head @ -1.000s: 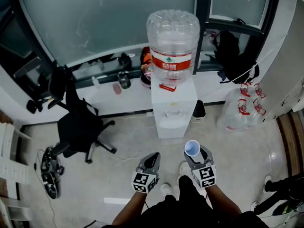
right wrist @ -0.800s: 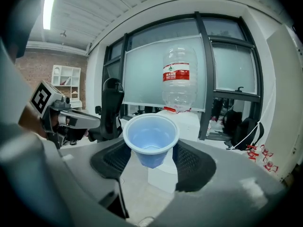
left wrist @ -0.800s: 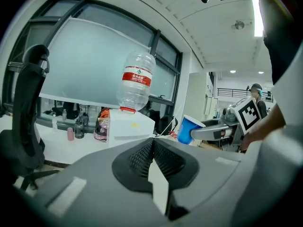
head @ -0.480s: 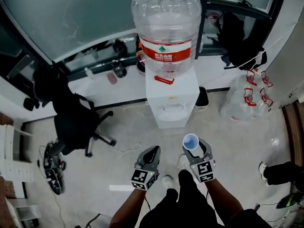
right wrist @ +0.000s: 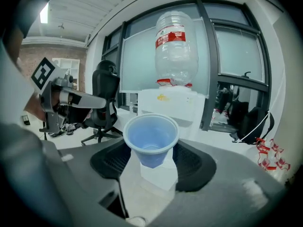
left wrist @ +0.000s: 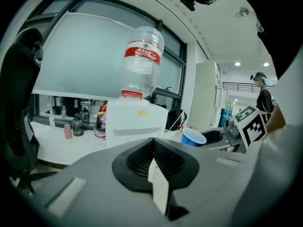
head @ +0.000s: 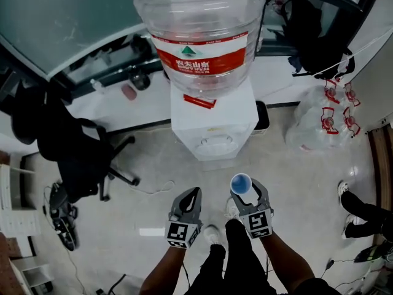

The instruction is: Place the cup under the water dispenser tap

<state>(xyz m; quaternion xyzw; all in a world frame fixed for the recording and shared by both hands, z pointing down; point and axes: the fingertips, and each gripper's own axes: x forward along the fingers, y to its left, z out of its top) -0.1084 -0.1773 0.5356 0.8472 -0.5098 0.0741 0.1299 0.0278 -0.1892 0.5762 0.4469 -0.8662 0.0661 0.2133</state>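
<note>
Clamping a blue plastic cup [head: 241, 182] in its jaws, the right gripper [head: 247, 189] sits lower centre, below the white water dispenser [head: 212, 128]. Jaws of the left gripper [head: 193, 194] meet, empty.

1. The right gripper [right wrist: 152, 167] is clamping a small blue plastic cup [right wrist: 151, 141] upright, its black ribbed fingers [right wrist: 112, 159] pressing on the cup's lower sides.
2. Beyond the cup, a white box-shaped water dispenser [right wrist: 170, 107] is carrying an upturned clear plastic water bottle with a red label [right wrist: 176, 51].
3. A black office chair [right wrist: 105, 96] is standing at the left, before the frosted windows [right wrist: 142, 56].
4. The left gripper [right wrist: 97, 101] is reaching in from the left edge.
</note>
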